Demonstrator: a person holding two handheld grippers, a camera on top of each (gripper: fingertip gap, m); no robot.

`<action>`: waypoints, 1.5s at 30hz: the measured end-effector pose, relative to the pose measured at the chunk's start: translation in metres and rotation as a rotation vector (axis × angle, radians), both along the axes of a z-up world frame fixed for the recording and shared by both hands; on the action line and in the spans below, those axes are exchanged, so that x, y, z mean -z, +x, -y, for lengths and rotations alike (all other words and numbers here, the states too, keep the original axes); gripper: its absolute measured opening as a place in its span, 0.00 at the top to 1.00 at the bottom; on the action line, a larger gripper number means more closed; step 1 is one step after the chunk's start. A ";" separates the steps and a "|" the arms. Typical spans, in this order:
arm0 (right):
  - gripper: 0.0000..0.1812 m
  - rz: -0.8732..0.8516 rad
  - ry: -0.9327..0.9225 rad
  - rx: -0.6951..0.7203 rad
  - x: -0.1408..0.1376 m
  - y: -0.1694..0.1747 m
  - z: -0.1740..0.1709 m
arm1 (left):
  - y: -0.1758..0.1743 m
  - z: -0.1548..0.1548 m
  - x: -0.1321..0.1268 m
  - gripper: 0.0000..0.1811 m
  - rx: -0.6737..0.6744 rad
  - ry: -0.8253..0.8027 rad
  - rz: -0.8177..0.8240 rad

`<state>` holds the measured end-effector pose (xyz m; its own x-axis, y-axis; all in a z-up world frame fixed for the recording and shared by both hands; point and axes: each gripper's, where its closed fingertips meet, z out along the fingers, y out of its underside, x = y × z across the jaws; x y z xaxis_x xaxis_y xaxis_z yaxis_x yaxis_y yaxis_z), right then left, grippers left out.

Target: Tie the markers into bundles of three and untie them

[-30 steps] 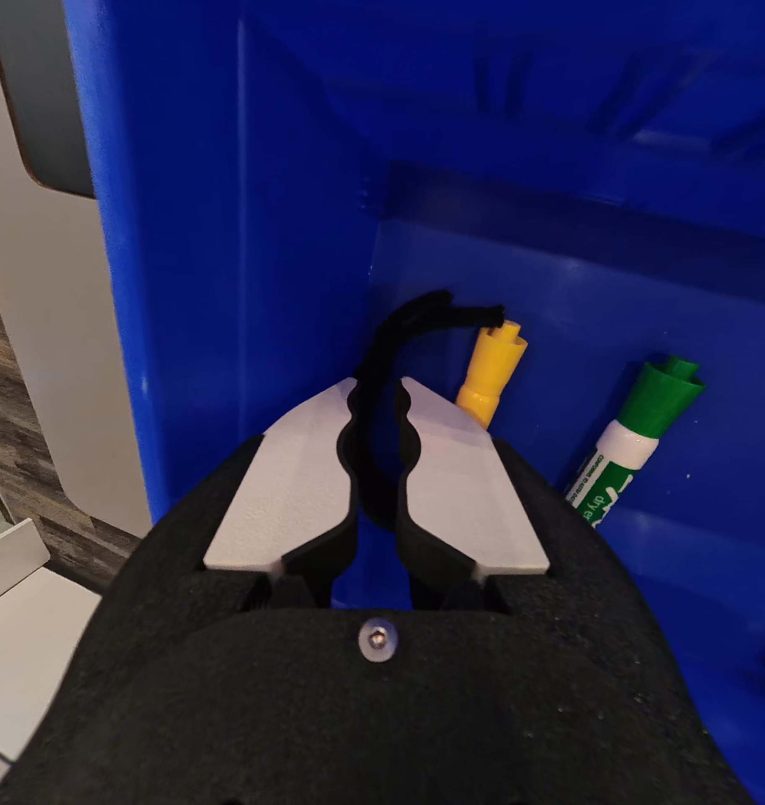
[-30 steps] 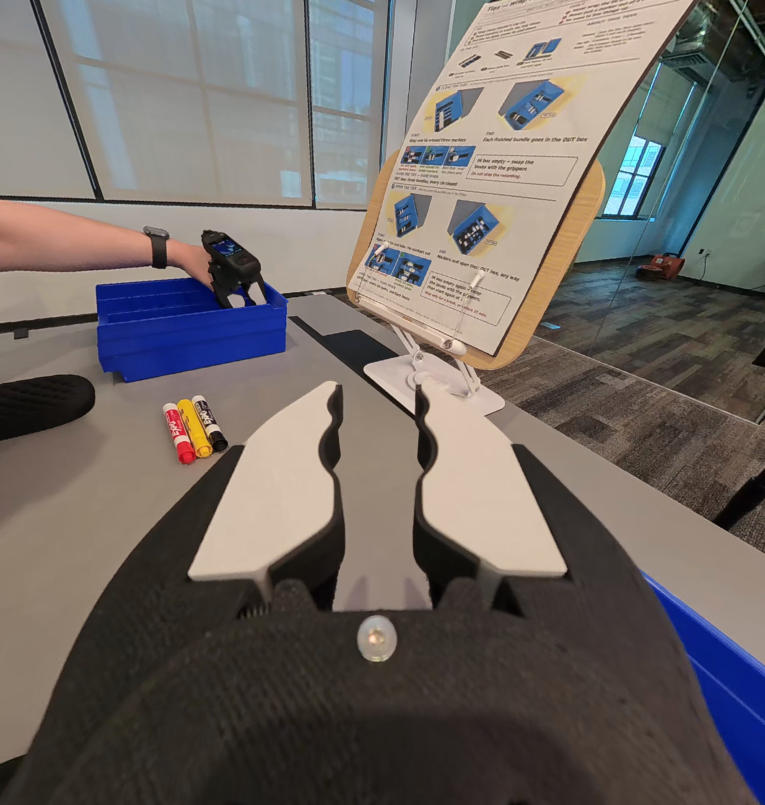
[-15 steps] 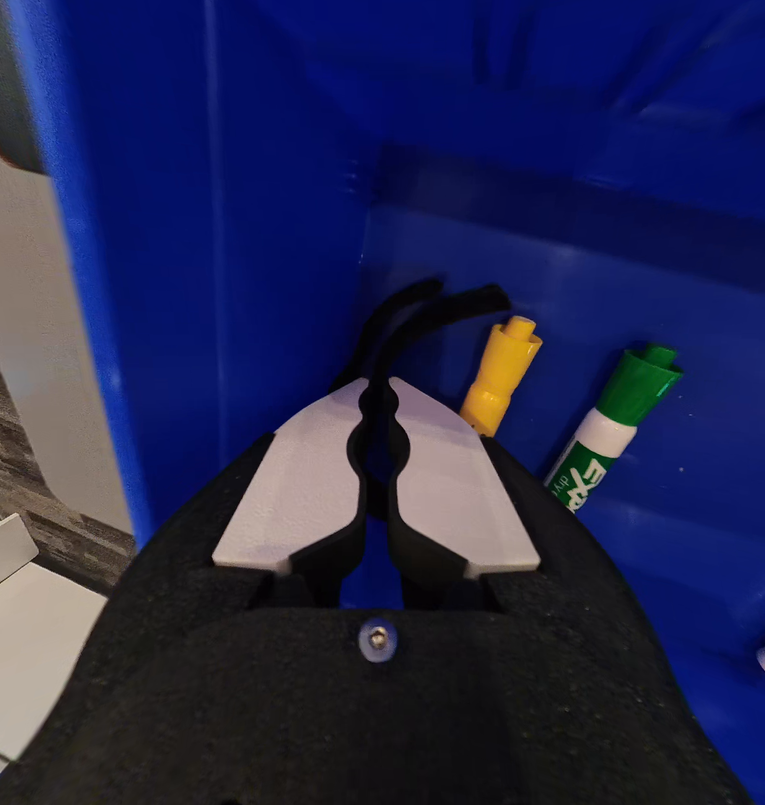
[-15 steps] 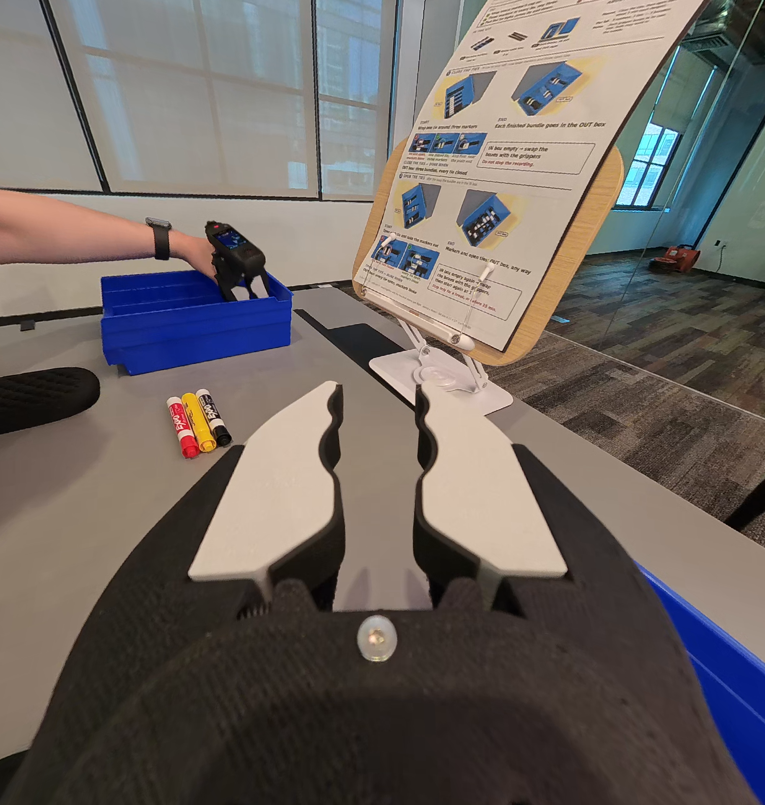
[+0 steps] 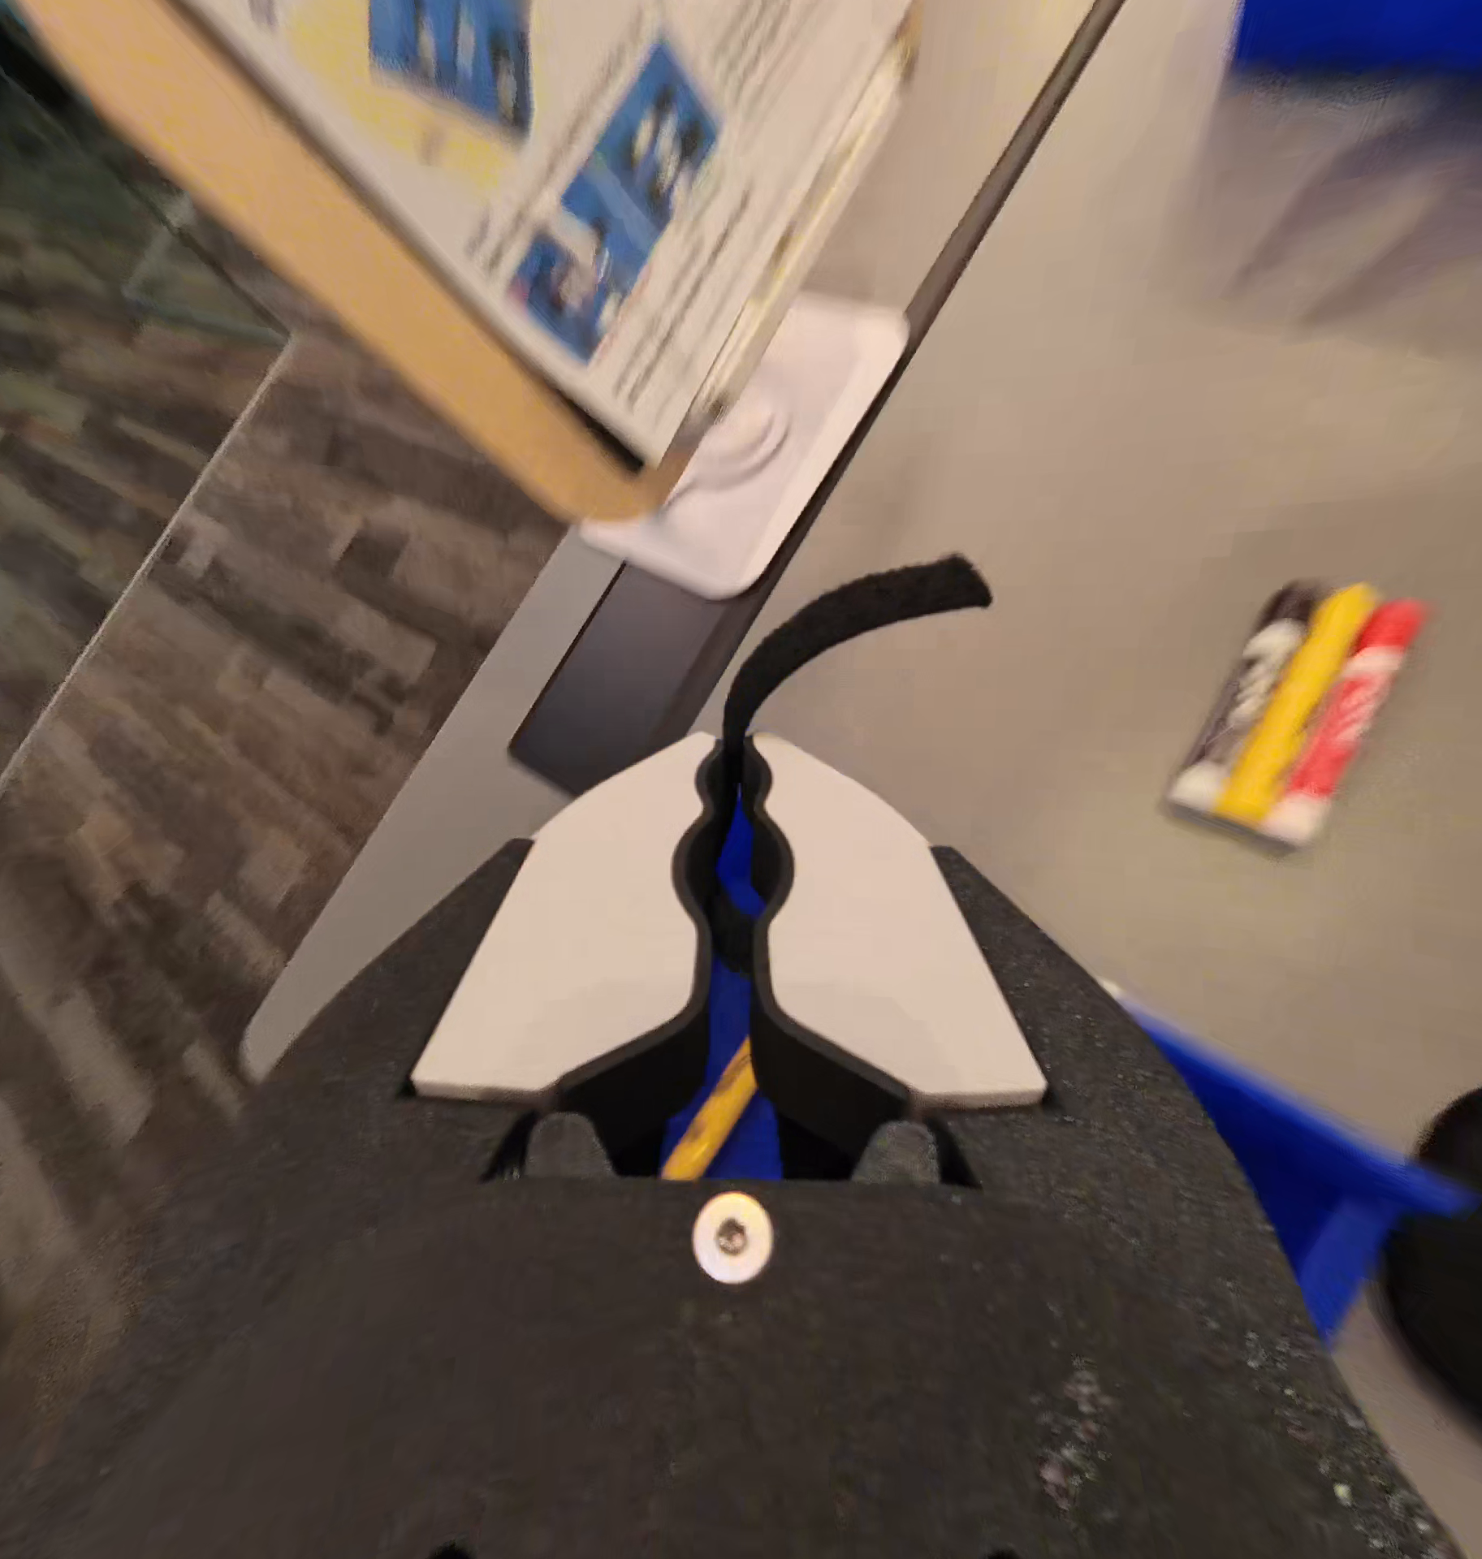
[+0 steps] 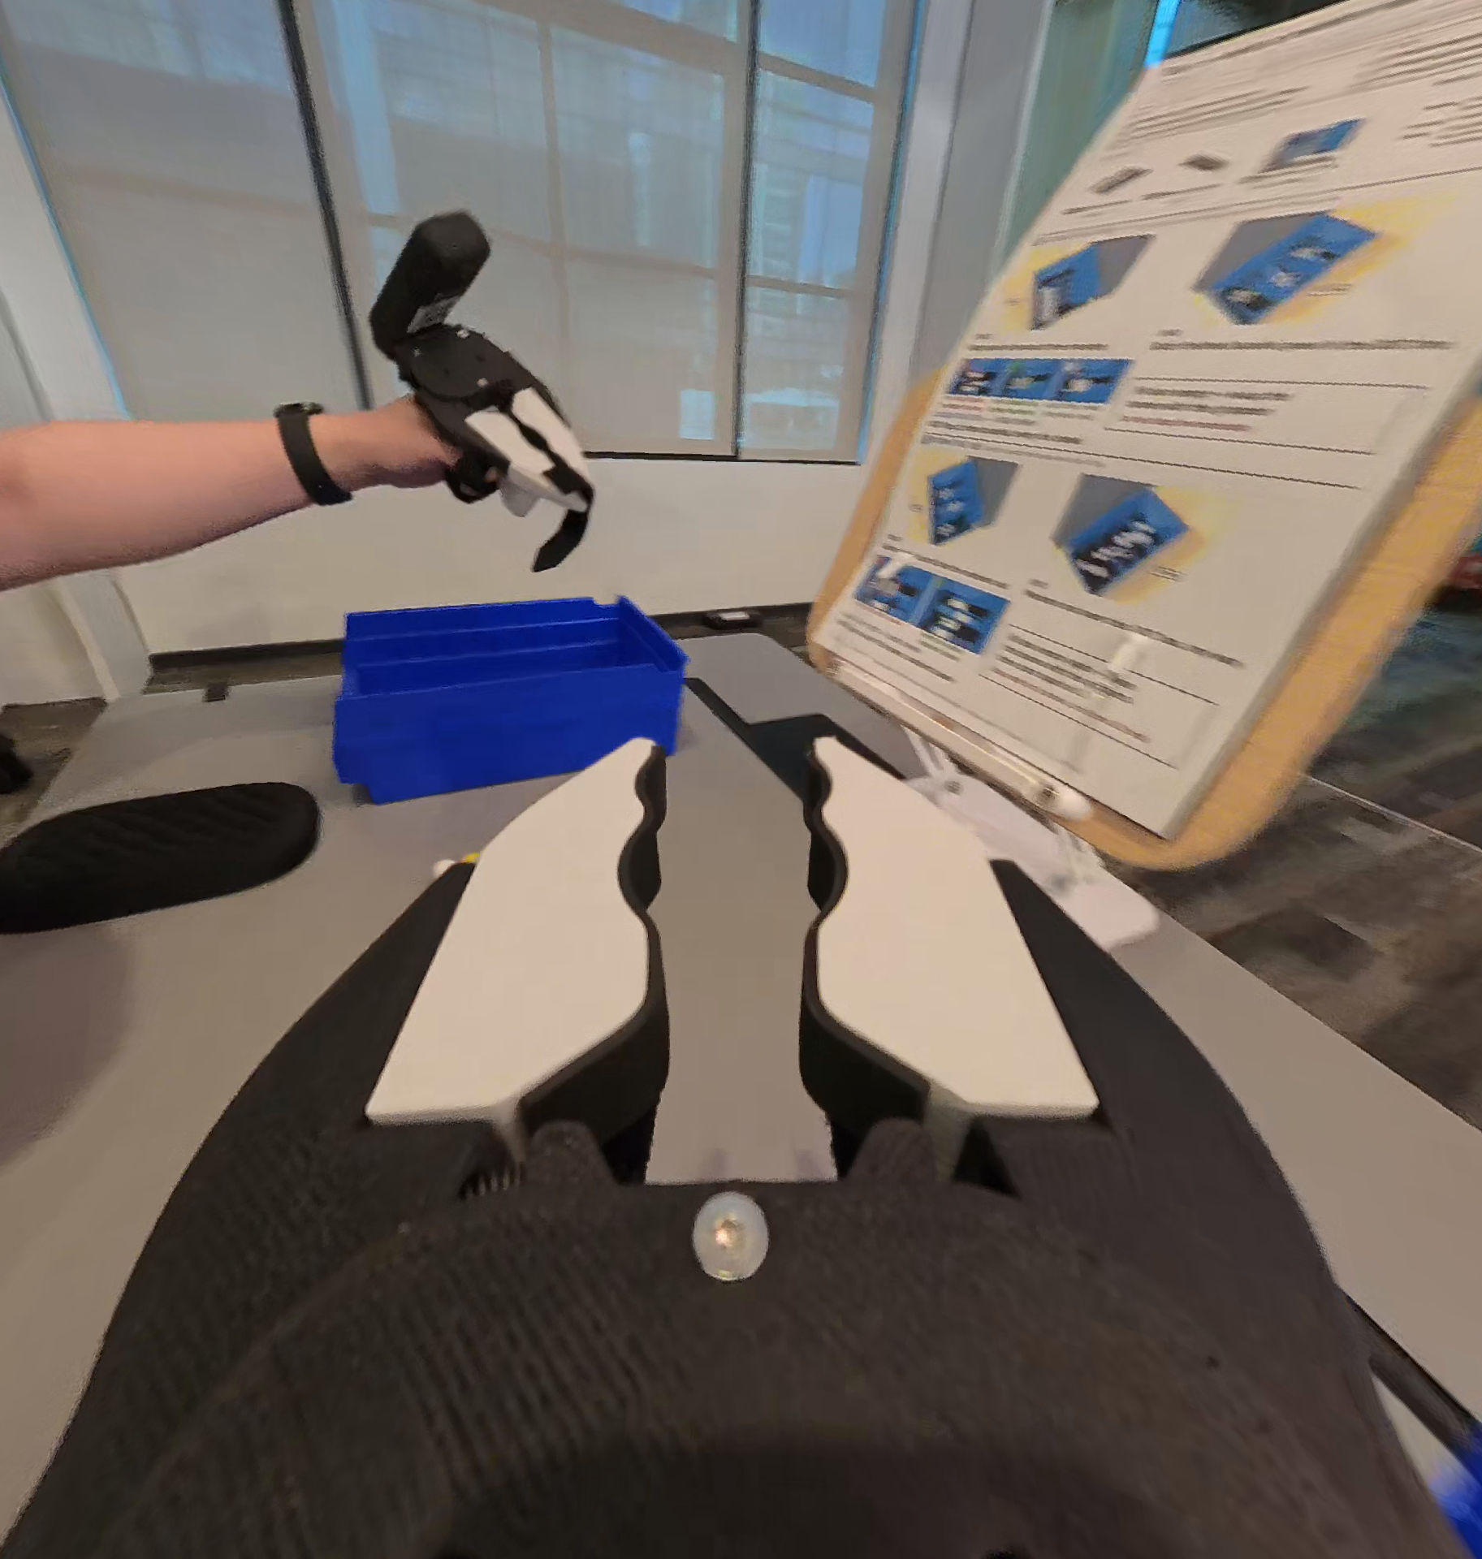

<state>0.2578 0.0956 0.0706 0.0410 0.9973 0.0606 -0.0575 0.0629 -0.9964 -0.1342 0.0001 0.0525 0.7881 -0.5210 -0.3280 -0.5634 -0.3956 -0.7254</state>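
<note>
My left gripper (image 5: 733, 747) is shut on a black strap tie (image 5: 838, 624) whose free end curls up to the right. It is raised in the air above the blue bin (image 6: 501, 692), and it also shows in the right wrist view (image 6: 573, 498) with the tie (image 6: 562, 540) hanging from it. Three markers, black, yellow and red (image 5: 1302, 709), lie side by side on the grey table (image 5: 1058, 523). My right gripper (image 6: 733, 759) is open and empty above the table. A yellow marker (image 5: 712, 1113) inside the bin shows between the left jaws.
An instruction board on a wooden stand (image 6: 1142, 472) stands at the table's right edge, on a white base (image 5: 754, 472). A black chair armrest (image 6: 138, 852) is at the left. A second blue bin's edge (image 6: 1480, 1485) shows at lower right. A person's forearm (image 6: 130, 498) holds the left gripper. One gripper's finger ends stand about 40 cm off the other's.
My left gripper has lifted out of the blue bin with the black tie and swung toward the table. The right gripper has moved forward and to the left, hiding the three markers.
</note>
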 end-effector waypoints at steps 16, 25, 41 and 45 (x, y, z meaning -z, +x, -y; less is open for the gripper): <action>0.96 -0.120 -0.349 -0.533 0.015 -0.142 0.156 | 0.281 0.046 -0.016 0.99 0.426 0.057 0.508; 0.98 0.568 -0.183 -0.120 0.110 -0.097 0.072 | 0.215 0.050 0.050 0.67 0.196 -0.058 0.396; 0.80 1.313 -0.013 0.174 0.240 -0.026 -0.014 | 0.174 0.049 0.200 0.73 0.289 -0.425 -0.247; 0.78 1.268 -0.017 0.179 0.234 -0.029 -0.017 | 0.171 0.051 0.211 0.73 0.317 -0.488 -0.255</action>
